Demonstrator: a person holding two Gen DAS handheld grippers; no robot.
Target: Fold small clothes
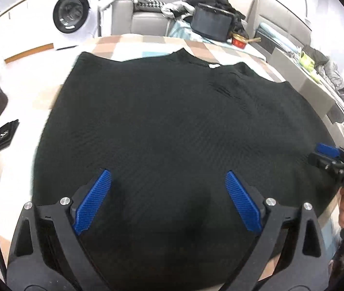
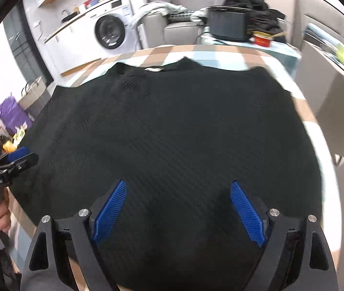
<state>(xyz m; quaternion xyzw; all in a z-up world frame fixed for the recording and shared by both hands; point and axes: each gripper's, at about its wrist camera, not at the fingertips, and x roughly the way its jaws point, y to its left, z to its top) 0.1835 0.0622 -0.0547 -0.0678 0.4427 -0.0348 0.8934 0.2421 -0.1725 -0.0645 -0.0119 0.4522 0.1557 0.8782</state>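
One shirt (image 1: 172, 126) is lying flat on the checked surface (image 1: 133, 43), collar far | two grippers, left (image 1: 168, 201) and right (image 2: 179, 208), are hovering over its near hem, fingers wide apart, gripping nothing | advice: be pinching both hem corners evenly, lifting together, folding straight toward the collar.

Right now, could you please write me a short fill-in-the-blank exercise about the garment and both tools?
1. The garment spread flat on the table is coloured ____.
2. The checked tablecloth lies ____ the garment.
3. Both the left tool and the right tool have their jaws ____, with nothing gripped.
4. The white appliance with the round door beyond the table is a ____ machine.

Missing words: black; under; open; washing
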